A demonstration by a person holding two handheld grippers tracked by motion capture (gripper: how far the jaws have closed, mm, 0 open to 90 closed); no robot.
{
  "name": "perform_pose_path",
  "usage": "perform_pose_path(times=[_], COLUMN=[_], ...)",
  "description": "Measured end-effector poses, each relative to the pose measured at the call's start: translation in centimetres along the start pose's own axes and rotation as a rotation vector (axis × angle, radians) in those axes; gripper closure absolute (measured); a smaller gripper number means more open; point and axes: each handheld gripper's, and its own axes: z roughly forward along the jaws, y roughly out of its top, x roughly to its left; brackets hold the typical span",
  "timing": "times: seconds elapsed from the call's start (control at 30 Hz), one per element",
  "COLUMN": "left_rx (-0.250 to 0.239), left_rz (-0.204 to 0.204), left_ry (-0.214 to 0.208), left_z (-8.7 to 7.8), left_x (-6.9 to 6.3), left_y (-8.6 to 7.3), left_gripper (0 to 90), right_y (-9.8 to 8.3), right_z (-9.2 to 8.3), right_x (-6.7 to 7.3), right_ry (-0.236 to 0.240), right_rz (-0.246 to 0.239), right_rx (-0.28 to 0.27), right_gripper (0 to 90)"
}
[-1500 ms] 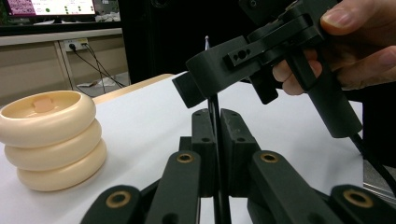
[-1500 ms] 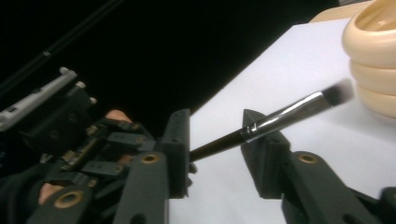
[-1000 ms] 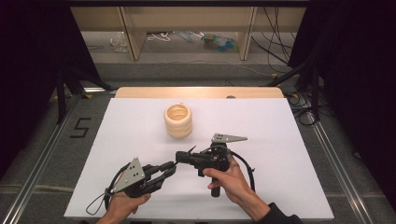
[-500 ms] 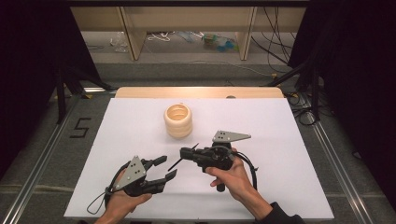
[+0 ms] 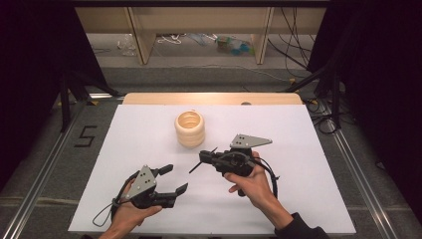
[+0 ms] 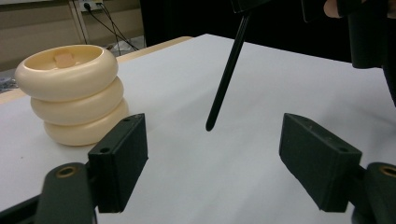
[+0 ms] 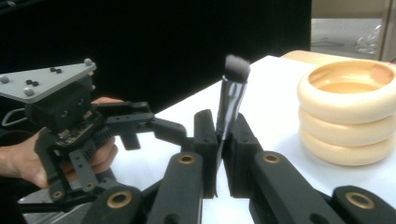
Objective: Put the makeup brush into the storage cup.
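Brush in hand: a slim makeup brush point(image 7: 232, 100) with a silver ferrule and a dark tuft, clamped between the right gripper's pads and carried above the table, off the sheet.
Table: a white sheet point(image 5: 308, 149) covers the top, with a strip of pale wood showing along the far edge.
Ring holder: a cream holder point(image 5: 189, 128) shaped like three stacked rings, open at the top, stands upright on the far middle of the sheet, apart from both grippers.
Right gripper: the right gripper point(image 7: 219, 144) is held in the person's right hand point(image 5: 254, 181) near the middle of the sheet, just on the near side of the ring holder; its jaws are pressed tight on the brush at the ferrule.
Left gripper: the left gripper point(image 6: 212, 156) sits in the person's left hand point(image 5: 130, 216) at the near left of the sheet; its jaws have just been opening and now stand wide apart with nothing between them.
Brush ends: in the right gripper view the tuft points up and away from the jaws; in the left gripper view the black handle point(image 6: 225, 77) slants down, its tip hanging over the sheet ahead of the open left jaws, touching neither pad.
Gap between grippers: near each other, not touching.
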Motion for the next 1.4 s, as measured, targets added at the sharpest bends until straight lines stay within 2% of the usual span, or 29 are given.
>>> perform_pose_path(times=[0.03,0.13,0.23,0.27,0.47,0.67,0.77,0.8,0.97,1.03,1.07,1.17,1.4], left_rx=[0.0,0.008,0.015,0.016,0.018,0.024,0.018,0.019,0.039,0.026,0.026,0.027,0.031], left_rz=[0.0,-0.009,0.002,0.001,-0.002,0.0,-0.009,-0.001,-0.001,-0.006,-0.005,-0.004,-0.011], left_ry=[0.003,0.0,0.003,0.002,0.002,0.019,0.014,0.013,0.022,0.021,0.021,0.021,0.02], left_z=[0.0,0.0,0.0,0.0,0.0,0.0,0.0,0.0,-0.1,0.0,0.0,0.0,0.0], left_x=[0.0,0.1,0.1,0.1,0.3,0.7,0.7,0.8,0.9,0.8,0.9,0.8,0.8], left_y=[0.0,-0.1,-0.1,-0.1,-0.2,-0.3,-0.3,-0.3,-0.3,-0.3,-0.3,-0.3,-0.4], left_gripper=[22.7,21.7,21.3,21.2,21.2,21.2,21.2,21.2,21.2,21.1,21.1,21.2,21.2], right_y=[0.1,0.5,0.8,0.9,1.4,2.0,2.2,2.2,2.7,2.9,3.0,3.3,3.8], right_z=[0.0,-0.3,-0.5,-0.5,-0.6,-0.9,-0.8,-0.8,-0.5,-0.2,-0.2,0.1,0.3], right_x=[-0.2,-0.5,-1.0,-1.2,-1.8,-2.2,-2.5,-2.6,-3.1,-3.2,-3.3,-3.5,-4.0], right_ry=[-0.01,-0.028,-0.06,-0.058,-0.091,-0.119,-0.118,-0.123,-0.135,-0.143,-0.155,-0.155,-0.169], right_rz=[-0.016,-0.025,-0.043,-0.041,-0.065,-0.079,-0.078,-0.08,-0.085,-0.093,-0.101,-0.099,-0.103], right_rx=[-0.008,0.0,0.011,-0.005,0.012,0.015,0.018,0.022,0.033,0.034,0.04,0.032,0.056], right_gripper=[85.1,85.1,85.1,85.1,85.1,85.1,85.1,85.1,85.1,85.1,85.1,85.1,85.1])
